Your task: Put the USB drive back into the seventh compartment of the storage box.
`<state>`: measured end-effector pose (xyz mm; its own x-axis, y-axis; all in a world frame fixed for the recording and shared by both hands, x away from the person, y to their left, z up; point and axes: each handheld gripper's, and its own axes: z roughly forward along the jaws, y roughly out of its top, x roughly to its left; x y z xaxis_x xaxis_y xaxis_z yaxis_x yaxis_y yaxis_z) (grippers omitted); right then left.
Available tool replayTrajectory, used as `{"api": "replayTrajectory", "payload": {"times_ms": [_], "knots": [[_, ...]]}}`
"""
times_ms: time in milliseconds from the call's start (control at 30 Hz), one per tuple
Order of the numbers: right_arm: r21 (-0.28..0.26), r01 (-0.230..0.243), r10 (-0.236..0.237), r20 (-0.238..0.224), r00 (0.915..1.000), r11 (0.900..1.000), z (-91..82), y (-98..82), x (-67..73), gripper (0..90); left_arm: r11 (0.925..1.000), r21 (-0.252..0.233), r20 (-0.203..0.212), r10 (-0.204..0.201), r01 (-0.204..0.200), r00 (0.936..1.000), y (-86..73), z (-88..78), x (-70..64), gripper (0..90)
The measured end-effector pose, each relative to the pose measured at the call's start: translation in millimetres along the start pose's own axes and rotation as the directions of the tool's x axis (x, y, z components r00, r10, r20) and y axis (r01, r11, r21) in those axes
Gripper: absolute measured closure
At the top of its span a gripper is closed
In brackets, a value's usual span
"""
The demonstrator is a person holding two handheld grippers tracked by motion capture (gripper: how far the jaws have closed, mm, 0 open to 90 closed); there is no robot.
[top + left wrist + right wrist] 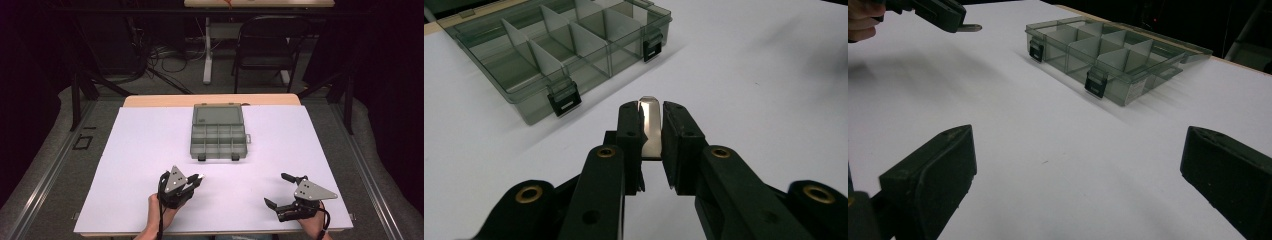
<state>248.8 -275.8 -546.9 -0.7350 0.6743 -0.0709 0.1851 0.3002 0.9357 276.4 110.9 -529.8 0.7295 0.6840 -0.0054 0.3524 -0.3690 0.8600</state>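
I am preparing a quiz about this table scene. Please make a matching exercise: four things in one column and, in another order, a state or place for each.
Column 1
1. left hand-held gripper
2. right hand-held gripper
3. organizer box
4. metal strip

Column 2
A. lid open, compartments look empty
B. jaws wide apart, nothing between them
C. clamped between two black jaws
D. shut on a shiny piece

Pairs: 1-D, 2-B, 3-A, 4-C
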Motion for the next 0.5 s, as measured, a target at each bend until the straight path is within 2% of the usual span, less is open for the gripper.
{"api": "replayTrajectory", "payload": {"times_ms": [500], "knots": [[0.001,-0.006,0.006,-0.006,1.0000,1.000,0.6,-0.3,0.3,0.8,0.9997,-0.012,0.015,-0.022,0.022,0.9996,6.2,4.7,8.2,78.6]]}}
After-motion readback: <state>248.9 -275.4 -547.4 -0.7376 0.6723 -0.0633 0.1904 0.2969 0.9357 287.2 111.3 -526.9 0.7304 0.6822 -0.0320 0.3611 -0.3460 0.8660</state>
